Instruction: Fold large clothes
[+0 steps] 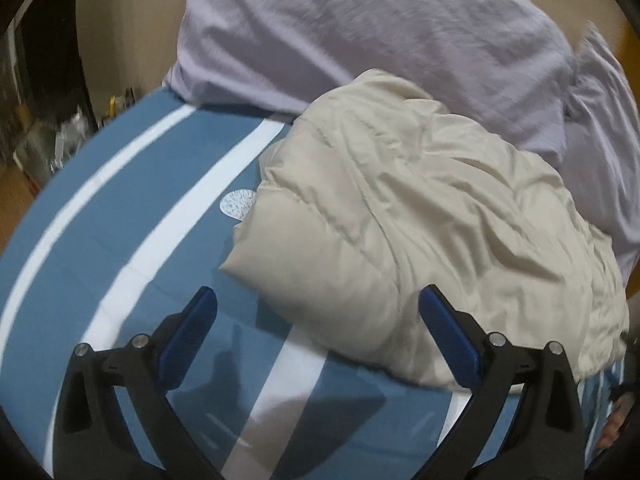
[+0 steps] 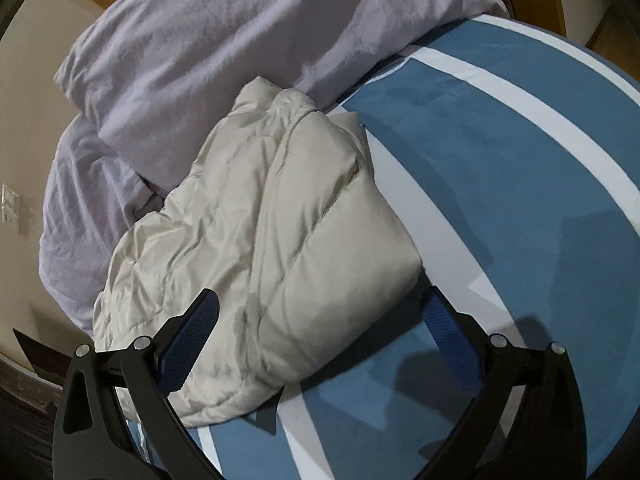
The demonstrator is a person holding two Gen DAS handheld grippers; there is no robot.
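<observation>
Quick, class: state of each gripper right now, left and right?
Left gripper: open, holding nothing, above the striped bed sheet beside the cream puffer jacket.
Right gripper: open, holding nothing, over the jacket's near edge.

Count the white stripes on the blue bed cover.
2 in each view. One white stripe runs beside the cream jacket; the other white stripe lies farther out. More may be hidden underneath.

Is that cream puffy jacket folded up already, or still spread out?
Folded. The cream jacket lies as a compact, doubled-over bundle on the blue striped bedsheet, no sleeves sprawling out. Both tongs are open, holding nothing.
</observation>
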